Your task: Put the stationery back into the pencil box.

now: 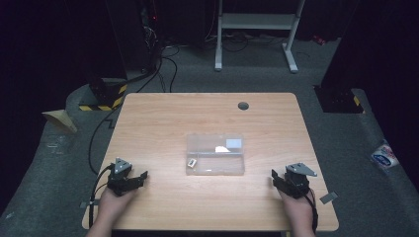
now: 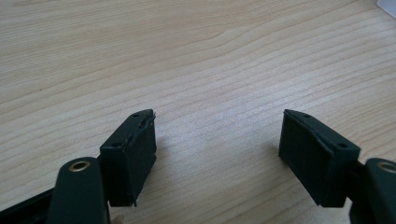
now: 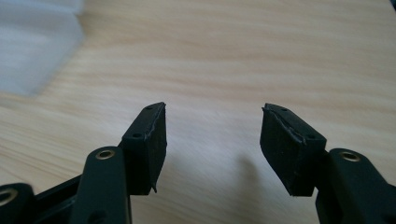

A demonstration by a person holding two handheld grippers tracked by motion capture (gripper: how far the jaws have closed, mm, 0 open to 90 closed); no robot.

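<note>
Inspecting station: you stand at a light wooden table (image 1: 163,113) with one gripper in each hand, forearms entering from the near edge.
Left gripper (image 1: 141,178): you hold it near the table's near left corner, pointed toward the middle. Its grey three-cornered plate faces up and its cable trails off the near edge.
Left jaws: spread wide apart, nothing between them. The left gripper view (image 2: 217,137) shows bare wood grain in the gap.
Right gripper (image 1: 274,177): you hold it near the near right corner, angled inward toward the middle of the table.
Right jaws: parted, gripping nothing. In the right gripper view (image 3: 212,135) the gap shows bare table.
Clear box (image 1: 215,154): a shallow transparent plastic case lying flat at the table's centre, long side across your view, between the two grippers and well apart from both. It appears as a blurred pale shape (image 3: 37,42) at the upper left of the right gripper view.
Box contents: a white label or card (image 1: 234,143) toward the far right corner, a pale piece (image 1: 222,149) just beside it, and a small white item (image 1: 191,162) at the near left end. Too small to identify.
Table surface: a dark round grommet hole (image 1: 243,105) near the far edge.
Surroundings: grey floor, a white frame (image 1: 257,29) beyond the table, black cables (image 1: 165,66), and a yellow-and-black striped base (image 1: 106,96) at far left.
</note>
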